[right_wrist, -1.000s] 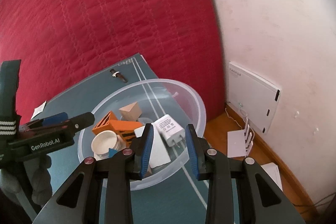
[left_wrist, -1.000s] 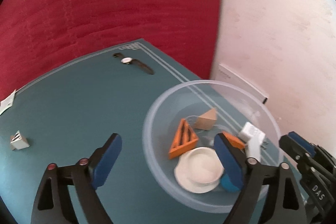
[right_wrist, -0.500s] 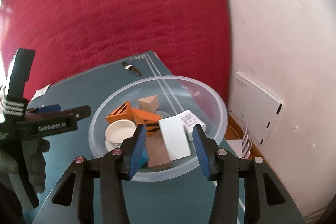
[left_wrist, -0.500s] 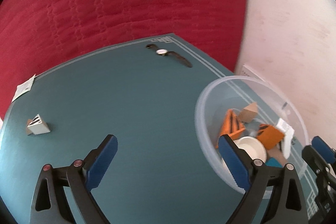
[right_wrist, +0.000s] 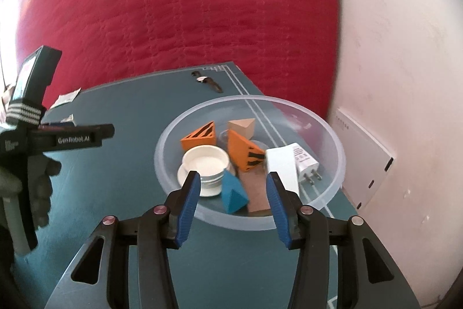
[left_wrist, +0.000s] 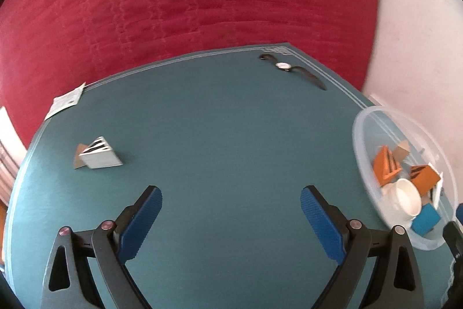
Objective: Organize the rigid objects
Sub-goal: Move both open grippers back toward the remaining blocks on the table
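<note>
A: Teal tabletop point(left_wrist: 231, 135) before a red quilt; clear bowl point(right_wrist: 332, 141) of blocks at its right edge.

B: Grippers?

A: Left gripper point(left_wrist: 230, 217) and right gripper point(right_wrist: 233, 196) both spread, empty. Likely next: left fetches the white wedge point(left_wrist: 99, 157) near the left edge.

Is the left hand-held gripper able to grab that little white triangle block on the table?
Probably yes. The left hand-held gripper is open and empty, and only bare table lies between it and the white triangle block, ahead to its left.
</note>
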`<state>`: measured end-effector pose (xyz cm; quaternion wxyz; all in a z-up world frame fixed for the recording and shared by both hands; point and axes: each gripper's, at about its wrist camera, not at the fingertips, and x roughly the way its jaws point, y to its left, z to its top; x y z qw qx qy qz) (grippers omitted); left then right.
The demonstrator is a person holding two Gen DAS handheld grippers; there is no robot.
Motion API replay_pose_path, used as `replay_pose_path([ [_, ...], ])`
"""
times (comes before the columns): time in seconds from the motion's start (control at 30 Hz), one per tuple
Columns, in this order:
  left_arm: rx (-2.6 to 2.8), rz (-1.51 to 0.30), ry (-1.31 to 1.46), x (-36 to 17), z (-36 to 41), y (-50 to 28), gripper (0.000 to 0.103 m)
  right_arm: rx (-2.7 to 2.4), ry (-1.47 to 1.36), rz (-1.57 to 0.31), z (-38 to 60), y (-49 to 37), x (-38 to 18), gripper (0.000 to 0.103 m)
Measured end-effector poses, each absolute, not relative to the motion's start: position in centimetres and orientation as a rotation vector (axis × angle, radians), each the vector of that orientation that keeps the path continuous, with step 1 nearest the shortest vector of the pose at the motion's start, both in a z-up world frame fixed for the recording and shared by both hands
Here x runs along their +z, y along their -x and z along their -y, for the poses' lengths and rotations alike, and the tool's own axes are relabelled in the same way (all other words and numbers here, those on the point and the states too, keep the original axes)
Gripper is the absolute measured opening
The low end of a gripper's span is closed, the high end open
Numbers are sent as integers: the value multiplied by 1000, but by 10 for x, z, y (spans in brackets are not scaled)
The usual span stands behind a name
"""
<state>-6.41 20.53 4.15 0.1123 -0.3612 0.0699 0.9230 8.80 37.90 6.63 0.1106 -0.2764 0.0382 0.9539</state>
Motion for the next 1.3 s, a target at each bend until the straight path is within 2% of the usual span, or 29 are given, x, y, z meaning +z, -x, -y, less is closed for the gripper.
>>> replay_pose_path([
  [0.4, 2799, -129, 1102, 42, -140, 72, 99, 2871, 878, -13, -326, -81, 69, 53],
  [0.7, 2847, -66, 1140, 41, -96, 76, 99, 2951, 1045, -103, -298, -54, 67, 54],
  [0.8, 2868, -33, 1163, 41, -77, 79, 99, 2993, 1100, -33, -275, -39, 65, 65],
  [0.93, 2907, 11, 1186, 42, -53, 81, 99, 3047, 1151, 54, -245, -18, 61, 65],
  [1.13, 2971, -7, 1223, 40, -23, 81, 99, 3078, 1226, 17, -221, 17, 54, 65],
  [1.3, 3041, -50, 1240, 36, -8, 83, 99, 3125, 1229, 62, -190, 42, 53, 65],
])
